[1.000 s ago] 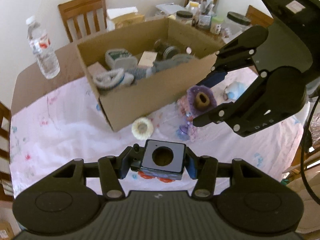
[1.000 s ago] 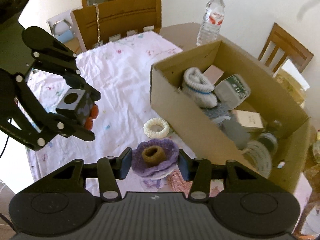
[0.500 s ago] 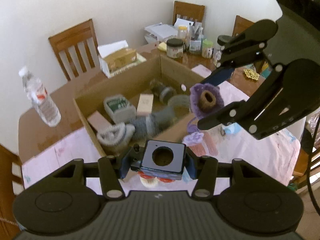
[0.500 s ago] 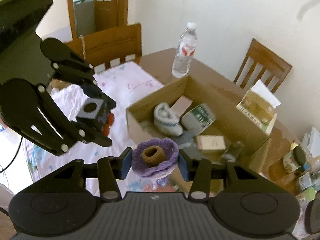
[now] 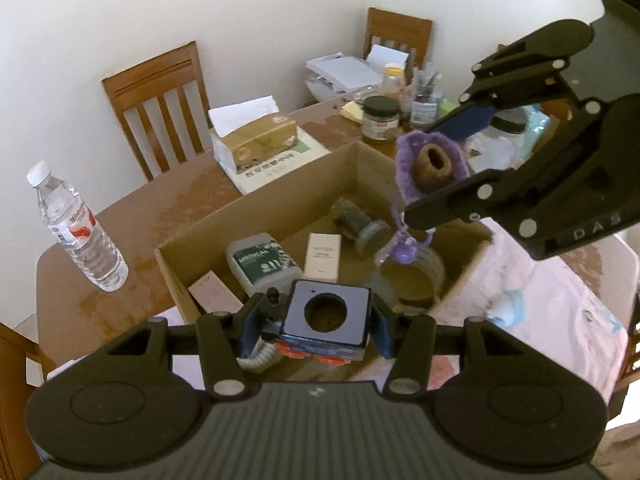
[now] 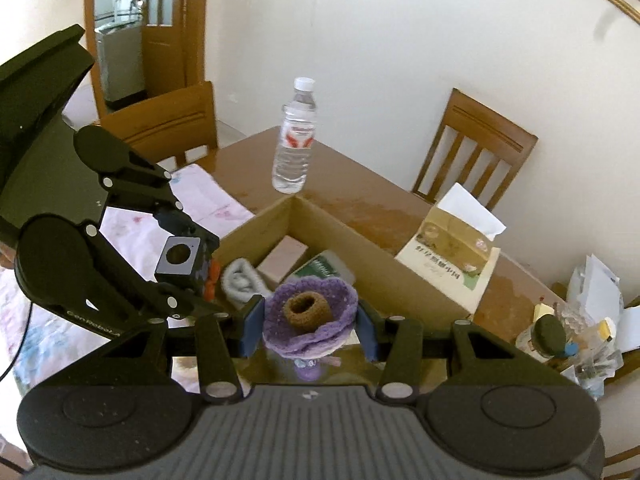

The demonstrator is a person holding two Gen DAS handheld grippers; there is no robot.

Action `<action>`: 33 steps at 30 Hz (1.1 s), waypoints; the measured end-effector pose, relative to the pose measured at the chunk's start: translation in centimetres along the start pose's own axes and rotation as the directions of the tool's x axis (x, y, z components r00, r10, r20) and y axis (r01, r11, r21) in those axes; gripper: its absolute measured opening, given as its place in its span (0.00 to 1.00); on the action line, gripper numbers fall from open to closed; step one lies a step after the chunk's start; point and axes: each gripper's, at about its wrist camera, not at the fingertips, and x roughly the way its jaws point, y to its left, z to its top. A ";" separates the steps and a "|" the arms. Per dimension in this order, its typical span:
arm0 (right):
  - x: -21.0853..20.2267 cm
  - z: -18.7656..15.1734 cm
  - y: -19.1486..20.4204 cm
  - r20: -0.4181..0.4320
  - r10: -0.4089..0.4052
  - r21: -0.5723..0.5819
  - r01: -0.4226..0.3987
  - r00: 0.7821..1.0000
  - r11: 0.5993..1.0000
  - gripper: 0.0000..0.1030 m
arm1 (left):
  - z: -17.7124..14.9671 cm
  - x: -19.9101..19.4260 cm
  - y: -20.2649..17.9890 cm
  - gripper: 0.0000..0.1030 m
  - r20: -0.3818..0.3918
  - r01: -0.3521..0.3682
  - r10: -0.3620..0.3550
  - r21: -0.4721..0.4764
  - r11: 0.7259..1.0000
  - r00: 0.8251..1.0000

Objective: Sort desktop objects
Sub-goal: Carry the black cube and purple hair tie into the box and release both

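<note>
Both loads hang over the open brown cardboard box (image 5: pixel 280 216) on the desk (image 5: pixel 132 216), ready to drop: left tool (image 5: pixel 316 322) clamps the grey cube with orange wheels (image 5: pixel 326 316), right tool (image 6: pixel 310 322) clamps the purple crocheted flower (image 6: pixel 310 316).

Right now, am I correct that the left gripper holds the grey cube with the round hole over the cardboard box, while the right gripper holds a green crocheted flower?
Not quite: the crocheted flower in the right gripper is purple, not green, as the right wrist view shows. The rest stands: the left gripper holds the grey cube with the round hole over the cardboard box.
</note>
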 end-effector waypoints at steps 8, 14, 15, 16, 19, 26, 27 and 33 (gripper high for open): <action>4.1 0.5 -1.6 -0.028 -0.003 0.056 0.005 1.000 0.998 0.61 | 0.3 2.9 1.7 0.66 -0.023 -0.061 0.060 -0.049 0.997 0.998; 4.9 -0.7 -1.2 -0.039 0.000 0.080 0.003 0.999 0.997 0.72 | -1.2 2.0 1.6 0.76 -0.002 -0.076 0.076 -0.035 0.997 0.997; 4.9 -1.0 -1.0 -0.042 0.001 0.082 0.002 0.999 0.997 0.72 | -1.5 1.9 1.5 0.76 -0.001 -0.073 0.073 -0.036 0.997 0.997; 4.9 -1.3 -0.9 -0.045 0.003 0.086 0.001 0.999 0.996 0.73 | -1.6 1.7 1.5 0.76 -0.002 -0.068 0.068 -0.041 0.997 0.998; 4.7 -2.0 -0.3 -0.051 0.008 0.099 -0.002 0.999 0.995 0.76 | -2.0 1.2 1.4 0.76 -0.010 -0.063 0.062 -0.059 0.996 0.998; 3.7 -2.9 0.2 -0.053 -0.005 0.135 0.012 0.999 0.991 0.77 | -2.6 -1.0 1.1 0.79 0.001 -0.070 0.070 -0.121 0.990 0.998; 3.5 -3.0 0.2 -0.049 -0.005 0.138 0.012 0.999 0.990 0.78 | -2.7 -1.3 1.0 0.81 0.002 -0.073 0.073 -0.126 0.989 0.997; 1.7 -4.4 0.3 -0.035 -0.041 0.173 0.046 0.999 0.984 0.79 | -3.7 -3.2 -0.2 0.81 0.020 -0.080 0.083 -0.124 0.989 0.996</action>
